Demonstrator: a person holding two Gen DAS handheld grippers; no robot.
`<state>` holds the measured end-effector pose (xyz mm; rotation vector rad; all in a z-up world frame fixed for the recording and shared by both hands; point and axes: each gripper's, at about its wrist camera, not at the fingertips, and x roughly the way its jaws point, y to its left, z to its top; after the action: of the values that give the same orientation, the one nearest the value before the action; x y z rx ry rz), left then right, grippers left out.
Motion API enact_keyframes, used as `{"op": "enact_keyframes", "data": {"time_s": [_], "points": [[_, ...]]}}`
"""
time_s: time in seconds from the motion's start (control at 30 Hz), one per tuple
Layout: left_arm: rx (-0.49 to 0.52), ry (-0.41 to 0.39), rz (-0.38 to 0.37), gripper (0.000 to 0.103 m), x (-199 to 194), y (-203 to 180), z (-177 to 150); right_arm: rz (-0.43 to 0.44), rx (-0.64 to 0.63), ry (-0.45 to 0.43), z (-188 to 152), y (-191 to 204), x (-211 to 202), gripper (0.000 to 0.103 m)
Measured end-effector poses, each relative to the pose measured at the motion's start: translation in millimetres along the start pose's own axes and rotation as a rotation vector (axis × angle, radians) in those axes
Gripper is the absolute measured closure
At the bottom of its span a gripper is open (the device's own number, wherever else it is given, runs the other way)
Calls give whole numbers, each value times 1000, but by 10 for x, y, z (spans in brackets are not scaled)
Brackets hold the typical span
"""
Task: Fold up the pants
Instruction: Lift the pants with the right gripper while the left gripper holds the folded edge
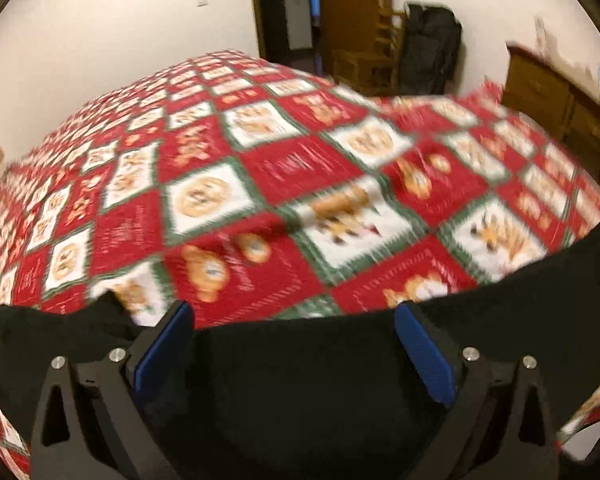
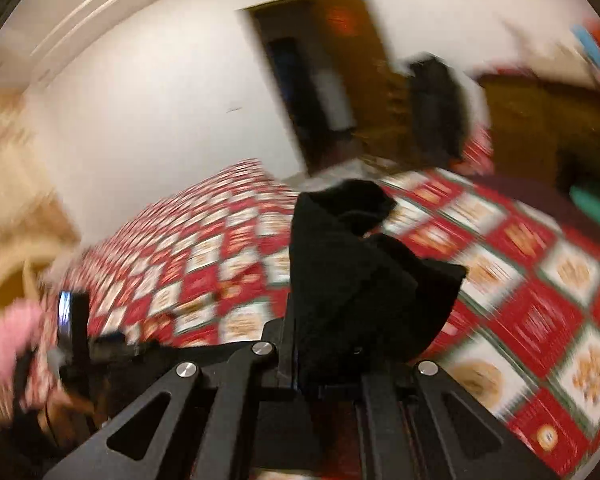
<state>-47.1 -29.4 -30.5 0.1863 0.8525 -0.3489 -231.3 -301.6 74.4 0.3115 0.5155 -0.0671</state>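
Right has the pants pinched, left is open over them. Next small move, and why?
Probably close the left gripper on the pants: its blue pads stand apart with black cloth between them, unpinched, while the right gripper already clamps a bunch above the quilt. Both views are blurred.

Warm, yellowish indoor light fills both views evenly, dim enough that the black pants [image 1: 300,380] show as a flat dark mass with no fold detail, and no strong shadows or glare appear. Motion blur smears the quilt [image 1: 260,168] pattern in the left wrist view and is heavier in the right wrist view. The fisheye lens bows the bed and walls, with dark vignette at every corner.
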Motion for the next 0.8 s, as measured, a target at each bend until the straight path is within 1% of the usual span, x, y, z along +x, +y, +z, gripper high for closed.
{"op": "enact_keyframes", "data": {"time_s": [0.07,0.13,0.2,0.27,0.33,0.37,0.43,0.5,0.53,0.57,0.6,0.63,0.67,0.73,0.77,0.8], "points": [[-40,-27,-25,0,-153,165,12,83,-100,20,-1,413,85,97],[-64,-58,-23,0,-302,342,7,156,-186,62,-86,788,254,97],[-75,-78,-11,0,-371,459,-16,205,-263,106,-240,1105,480,97],[-82,-99,22,0,-419,597,-46,237,-367,156,-498,1446,760,97],[-96,-106,68,0,-417,743,-82,240,-493,199,-799,1741,1000,97],[-106,-103,77,0,-405,814,-95,230,-541,206,-909,1821,1059,97],[-142,-92,94,0,-373,964,-157,207,-675,230,-1237,2041,1228,97],[-175,-79,103,0,-337,1091,-220,182,-736,250,-1403,2136,1311,96],[-187,-71,103,0,-322,1140,-248,169,-763,259,-1459,2171,1337,90],[-194,-66,105,0,-313,1175,-275,171,-780,260,-1473,2190,1336,76],[-201,-58,106,0,-291,1206,-296,207,-799,266,-1474,2206,1309,66],[-204,-53,104,0,-274,1227,-311,237,-798,275,-1464,2193,1269,47],[-204,-50,102,0,-277,1239,-326,298,-777,293,-1433,2191,1213,42],[-199,-49,97,0,-267,1235,-326,383,-732,328,-1335,2130,1144,42],[-194,-52,95,0,-287,1234,-333,411,-712,342,-1308,2113,1107,42],[-186,-54,94,0,-293,1223,-329,458,-662,350,-1210,2041,1041,42]]}}
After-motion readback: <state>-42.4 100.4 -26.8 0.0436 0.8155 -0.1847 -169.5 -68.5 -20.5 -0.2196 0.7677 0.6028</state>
